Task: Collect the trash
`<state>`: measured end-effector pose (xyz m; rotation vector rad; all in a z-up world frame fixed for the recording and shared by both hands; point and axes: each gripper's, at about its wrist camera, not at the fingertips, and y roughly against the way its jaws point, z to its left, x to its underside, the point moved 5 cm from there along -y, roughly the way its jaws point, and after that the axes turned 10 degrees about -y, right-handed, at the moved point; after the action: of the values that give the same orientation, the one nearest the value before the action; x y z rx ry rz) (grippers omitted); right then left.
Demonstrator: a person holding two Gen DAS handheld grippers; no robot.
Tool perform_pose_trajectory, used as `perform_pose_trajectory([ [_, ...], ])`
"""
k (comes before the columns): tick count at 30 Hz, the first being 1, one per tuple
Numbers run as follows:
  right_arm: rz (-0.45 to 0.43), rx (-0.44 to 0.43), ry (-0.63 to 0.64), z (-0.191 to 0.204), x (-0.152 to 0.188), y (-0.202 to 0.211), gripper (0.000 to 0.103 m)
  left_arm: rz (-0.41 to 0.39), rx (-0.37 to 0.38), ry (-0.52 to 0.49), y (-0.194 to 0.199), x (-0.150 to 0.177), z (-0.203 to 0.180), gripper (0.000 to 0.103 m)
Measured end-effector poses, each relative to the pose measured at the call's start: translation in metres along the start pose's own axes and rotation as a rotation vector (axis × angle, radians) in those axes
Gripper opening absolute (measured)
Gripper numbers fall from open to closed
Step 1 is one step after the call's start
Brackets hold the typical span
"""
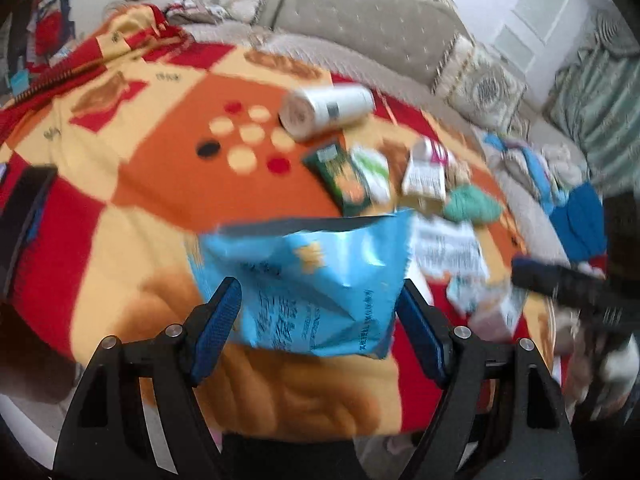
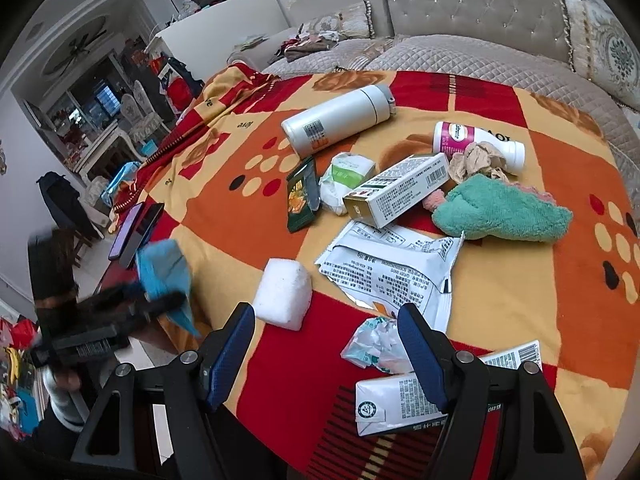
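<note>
My left gripper [image 1: 318,310] is shut on a light blue snack bag [image 1: 312,280] and holds it above the table; it also shows at the left in the right wrist view [image 2: 166,276]. My right gripper [image 2: 326,332] is open and empty above the red and orange blanket [image 2: 520,280]. Near its right finger lie a crumpled wrapper [image 2: 372,346] and a white carton [image 2: 404,404]. Further on lie a white foam block [image 2: 284,294], a torn white packet [image 2: 400,268], a dark green sachet [image 2: 302,196], a small white packet [image 2: 344,180] and a white box [image 2: 396,190].
A white thermos [image 2: 340,118], a pink-label bottle [image 2: 476,140], a crumpled brown tissue [image 2: 478,160] and a green cloth [image 2: 500,210] lie at the back. Two phones [image 2: 136,230] lie at the table's left edge. A beige sofa [image 2: 460,12] stands behind.
</note>
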<state>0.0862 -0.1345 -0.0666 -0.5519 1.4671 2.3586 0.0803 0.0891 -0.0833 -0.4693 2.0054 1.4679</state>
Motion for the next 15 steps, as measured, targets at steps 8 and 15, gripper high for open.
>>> perform_pose_trajectory([
  [8,0.006,-0.006,-0.009,0.002,0.002,-0.002,0.072,-0.055,-0.059,0.089,-0.024,-0.051,0.045,0.079],
  [15,0.042,-0.007,0.011,0.015,0.007,-0.017,0.073,-0.060,0.041,0.025,-0.024,-0.055,0.037,0.080],
])
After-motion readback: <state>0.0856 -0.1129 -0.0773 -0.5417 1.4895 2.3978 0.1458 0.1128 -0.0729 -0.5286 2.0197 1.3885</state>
